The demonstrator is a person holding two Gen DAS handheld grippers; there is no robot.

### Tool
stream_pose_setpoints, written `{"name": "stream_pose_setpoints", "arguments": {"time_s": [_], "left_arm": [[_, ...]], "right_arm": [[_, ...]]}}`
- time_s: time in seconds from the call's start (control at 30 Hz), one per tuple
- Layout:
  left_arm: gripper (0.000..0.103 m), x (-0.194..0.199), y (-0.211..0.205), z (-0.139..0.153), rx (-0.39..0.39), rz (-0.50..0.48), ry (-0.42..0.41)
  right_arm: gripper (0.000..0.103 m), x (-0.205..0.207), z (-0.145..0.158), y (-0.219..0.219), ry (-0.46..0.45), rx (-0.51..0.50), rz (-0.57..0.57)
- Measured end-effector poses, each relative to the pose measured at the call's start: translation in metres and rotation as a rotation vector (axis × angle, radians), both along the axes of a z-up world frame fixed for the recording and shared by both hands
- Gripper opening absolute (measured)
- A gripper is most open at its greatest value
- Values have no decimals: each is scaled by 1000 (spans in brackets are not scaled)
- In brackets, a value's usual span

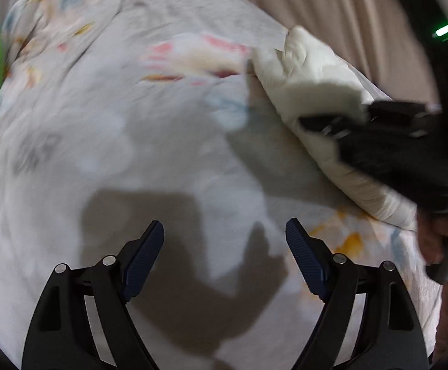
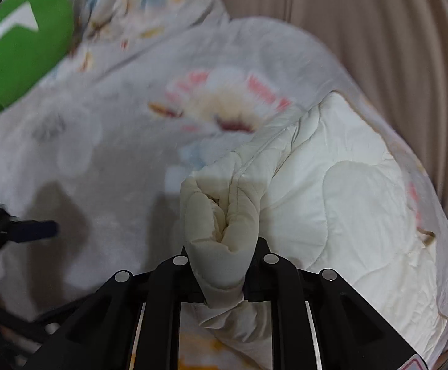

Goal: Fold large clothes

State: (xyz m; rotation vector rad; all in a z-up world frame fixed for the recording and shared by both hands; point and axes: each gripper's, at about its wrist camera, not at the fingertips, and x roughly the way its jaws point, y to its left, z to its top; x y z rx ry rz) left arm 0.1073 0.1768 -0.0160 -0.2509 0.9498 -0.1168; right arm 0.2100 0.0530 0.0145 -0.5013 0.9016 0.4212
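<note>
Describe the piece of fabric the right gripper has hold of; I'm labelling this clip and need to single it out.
On the pale grey flower-printed quilt covering the bed, look to its right side. There the plain cream quilted underside is turned up, and the right gripper is shut on its bunched corner. It alone has no print, only stitched curves.

Left wrist cam sits behind its own jaws, tilted steeply down, close over the flower-print bedspread (image 1: 107, 117); the right gripper (image 1: 325, 126) with the cream quilt (image 1: 313, 71) enters from its right edge. Right wrist cam also looks steeply down from close range, with the quilt's bunched edge filling centre frame and the left gripper (image 2: 36, 229) at its left edge. Shared: the bedspread with its pink-and-yellow flower (image 1: 193, 58), the quilt, green cushion (image 2: 17, 49) far left, beige curtain (image 2: 362, 30) across the top.
</note>
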Motion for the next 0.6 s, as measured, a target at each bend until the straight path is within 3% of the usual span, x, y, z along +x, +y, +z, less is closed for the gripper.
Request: {"name": "stream_pose_setpoints", "arguments": {"time_s": [0.07,0.13,0.23,0.37,0.43,0.5,0.6], "left_arm": [[79,-2,7,-2,-18,17,6],[79,0,9,2,-35,18,-4],[79,6,-5,20,-42,-28,-49],[79,12,-47,62,-57,-145,-150],[79,14,-78,84,-64,-217,-211],[79,18,-112,104,-81,-287,-259],[80,22,-172,130,-133,-425,-305]], "right_arm": [[13,5,-12,10,23,-21,3],[12,7,-5,5,29,5,-2],[11,9,43,-34,13,179,-36],[11,-2,136,-145,-85,505,-138],[11,-19,163,-207,-143,620,-194],[11,-44,174,-276,-200,696,-278],[11,-83,153,-367,-230,747,-445]]}}
